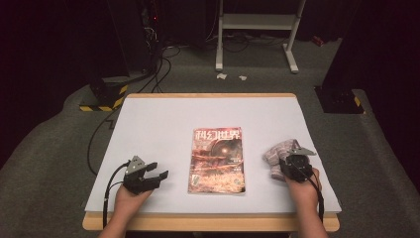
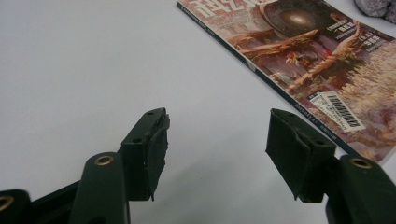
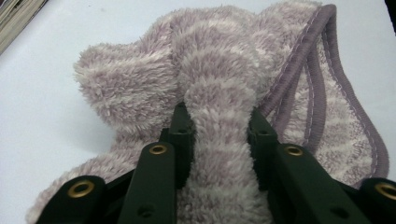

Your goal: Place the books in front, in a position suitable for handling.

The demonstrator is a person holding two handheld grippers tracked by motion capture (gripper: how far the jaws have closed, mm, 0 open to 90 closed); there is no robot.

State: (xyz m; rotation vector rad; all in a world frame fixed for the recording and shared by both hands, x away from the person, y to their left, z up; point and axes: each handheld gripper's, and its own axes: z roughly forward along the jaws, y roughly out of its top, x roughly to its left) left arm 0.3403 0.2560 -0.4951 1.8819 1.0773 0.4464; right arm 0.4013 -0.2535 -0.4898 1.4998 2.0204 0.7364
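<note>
At the lower right of the high view, the right gripper (image 1: 292,159) pinches a fold of the fluffy towel (image 3: 219,84) between its jaws. At the lower left, the left gripper (image 1: 154,172) is wide open and holds nothing. The magazine (image 1: 217,159) lies between them, long side running away from the person, on the white tabletop (image 1: 163,119).

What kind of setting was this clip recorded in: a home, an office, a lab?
Most likely a lab or recording studio, not a home. A white-topped table with a wooden edge stands on grey carpet amid dark curtains, with a black equipment stand on a yellow-and-black striped base, loose black cables and a white metal frame behind.
</note>
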